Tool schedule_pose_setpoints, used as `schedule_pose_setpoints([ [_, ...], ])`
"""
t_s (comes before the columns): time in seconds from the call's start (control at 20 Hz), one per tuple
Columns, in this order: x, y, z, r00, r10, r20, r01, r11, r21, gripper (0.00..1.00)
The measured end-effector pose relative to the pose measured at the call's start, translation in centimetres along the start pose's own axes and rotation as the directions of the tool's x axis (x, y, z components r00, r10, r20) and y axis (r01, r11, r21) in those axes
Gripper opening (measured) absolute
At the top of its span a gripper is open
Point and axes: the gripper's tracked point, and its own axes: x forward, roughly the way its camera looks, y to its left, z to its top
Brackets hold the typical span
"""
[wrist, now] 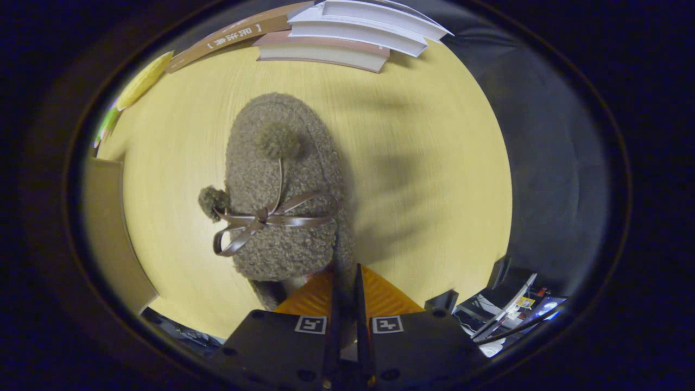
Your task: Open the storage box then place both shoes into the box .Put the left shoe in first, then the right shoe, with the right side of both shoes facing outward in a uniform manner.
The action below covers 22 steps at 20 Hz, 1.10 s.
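Item: fuzzy shoe (282,190), pinched at its heel rim in my nearly closed claw (347,288), over the worktop (434,163). Step: carrying. Next: lower it into the box.

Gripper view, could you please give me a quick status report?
Gripper fingers nearly closed, pinching the heel edge of the fuzzy shoe. Shoe hangs toe-away over the yellow table. Books beyond, not in the way.

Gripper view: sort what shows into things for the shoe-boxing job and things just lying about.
For the job:
- fuzzy grey-brown shoe with pompoms and a brown ribbon bow, its heel edge pinched between the fingers
- gripper, shut on the shoe

Lying about:
- stack of books beyond the shoe
- yellow wooden table
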Motion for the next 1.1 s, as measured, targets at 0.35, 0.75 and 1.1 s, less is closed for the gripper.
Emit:
schedule_pose_setpoints([
  [0.35, -0.6, -0.2, 0.3, 0.995, -0.047, 0.082, 0.043, 0.998, 0.055, 0.04],
  [0.75, -5.8, 0.9, 0.0, 0.971, -0.113, 0.209, 0.086, 0.987, 0.137, 0.03],
  [1.1, -14.2, 3.1, 0.2, 0.930, -0.208, 0.302, 0.168, 0.974, 0.153, 0.03],
])
